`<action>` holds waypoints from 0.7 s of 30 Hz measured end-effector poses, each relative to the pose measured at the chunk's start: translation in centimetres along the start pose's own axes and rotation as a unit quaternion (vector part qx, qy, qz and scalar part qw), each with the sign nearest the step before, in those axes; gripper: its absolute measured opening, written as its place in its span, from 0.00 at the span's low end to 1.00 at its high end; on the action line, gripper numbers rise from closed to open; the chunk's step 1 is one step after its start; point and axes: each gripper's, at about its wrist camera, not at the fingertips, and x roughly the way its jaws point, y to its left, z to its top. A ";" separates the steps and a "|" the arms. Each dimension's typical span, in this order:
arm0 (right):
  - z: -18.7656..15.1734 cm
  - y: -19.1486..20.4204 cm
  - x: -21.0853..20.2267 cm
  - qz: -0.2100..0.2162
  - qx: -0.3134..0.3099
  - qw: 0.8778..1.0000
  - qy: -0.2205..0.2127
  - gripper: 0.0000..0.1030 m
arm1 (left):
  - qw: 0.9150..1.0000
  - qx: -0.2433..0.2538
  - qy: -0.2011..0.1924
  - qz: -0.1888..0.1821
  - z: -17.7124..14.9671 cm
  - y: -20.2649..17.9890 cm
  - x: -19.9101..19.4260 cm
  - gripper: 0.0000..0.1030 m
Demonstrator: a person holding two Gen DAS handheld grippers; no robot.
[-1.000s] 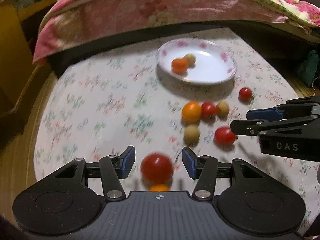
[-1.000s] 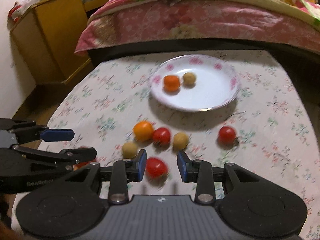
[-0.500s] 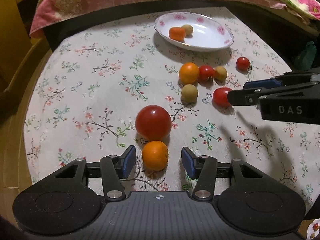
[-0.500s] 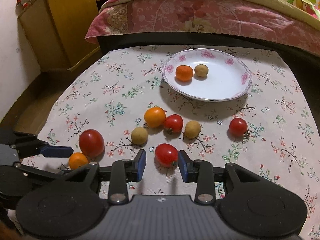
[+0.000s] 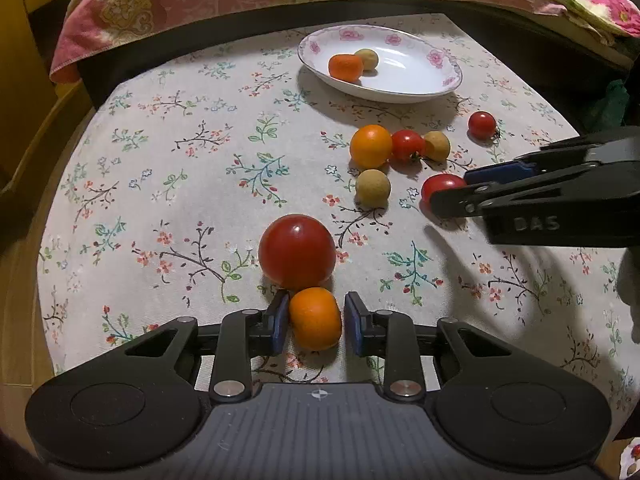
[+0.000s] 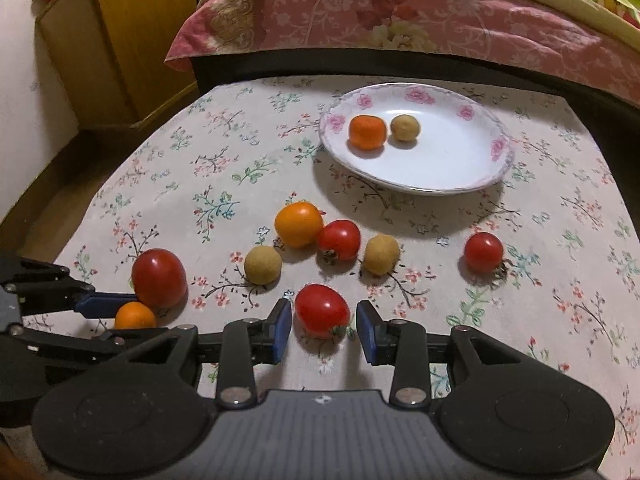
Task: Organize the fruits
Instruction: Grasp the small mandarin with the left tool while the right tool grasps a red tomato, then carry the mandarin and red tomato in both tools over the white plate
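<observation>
A floral-print tablecloth (image 6: 200, 184) covers the table below a pink bedspread. At lower left the left gripper (image 5: 316, 316) has just closed its jaws on a small round orange fruit (image 5: 315, 318). At lower centre the right gripper (image 6: 323, 328) stands spread around an oval red tomato (image 6: 322, 311), pads not touching.

- Table under floral cloth (image 6: 192, 184)
- White plate (image 6: 452, 168) at far side
- Loose tomatoes (image 6: 339, 239), oranges (image 6: 298, 225), tan fruits (image 6: 263, 265) nearer
</observation>
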 end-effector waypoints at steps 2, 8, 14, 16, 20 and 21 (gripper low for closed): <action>-0.1 0.3 0.5 -0.003 -0.010 1.000 0.008 0.33 | 1.000 0.002 -0.001 0.000 -0.1 -0.1 -0.1 0.36; -0.2 0.5 1.3 -0.005 -0.020 1.000 0.008 0.33 | 1.000 0.004 -0.002 -0.002 -0.2 0.0 -0.1 0.39; -0.3 0.6 1.2 -0.007 -0.026 1.000 0.008 0.30 | 1.000 0.015 0.002 0.003 -0.3 -0.3 -0.1 0.38; -0.5 0.6 1.0 -0.007 -0.029 1.000 0.008 0.30 | 1.000 0.020 0.004 0.007 -0.3 -0.5 -0.2 0.36; -0.9 0.2 0.3 -0.006 -0.024 1.000 0.012 0.30 | 1.000 0.026 0.007 0.000 -0.4 -0.9 -0.4 0.35; -1.0 0.1 0.0 -0.004 -0.020 1.000 0.013 0.30 | 1.000 0.027 0.008 -0.005 -0.4 -1.0 -0.4 0.35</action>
